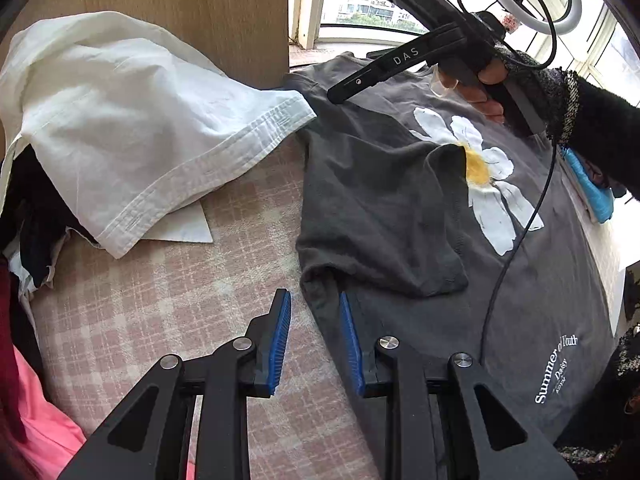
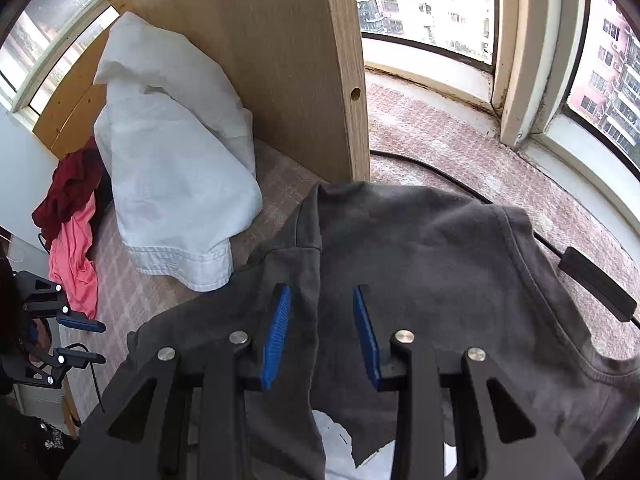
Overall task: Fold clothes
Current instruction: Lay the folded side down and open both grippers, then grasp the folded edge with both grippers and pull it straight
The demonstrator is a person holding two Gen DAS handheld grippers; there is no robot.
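Note:
A dark grey T-shirt (image 1: pixel 400 208) with a white daisy print lies face up on the pink checked cloth (image 1: pixel 160 320), one sleeve folded in over its front. My left gripper (image 1: pixel 313 298) stands open at the shirt's left edge, which runs between the blue pads without being pinched; the left gripper (image 2: pixel 94 342) also shows at the far left of the right wrist view. My right gripper (image 2: pixel 320 290) hangs open over the T-shirt (image 2: pixel 440 248) near the shoulder, a fabric ridge below the gap. In the left wrist view a hand holds the right gripper (image 1: pixel 356 80) above the collar.
A crumpled white garment (image 1: pixel 140 120) leans on a wooden panel (image 1: pixel 180 0) to the left. Pink and red clothes (image 2: pixel 72 248) are piled beyond it. A black cable (image 1: pixel 520 240) crosses the shirt. A blue item (image 1: pixel 592 188) lies at the right edge. Windows (image 2: pixel 432 4) sit behind.

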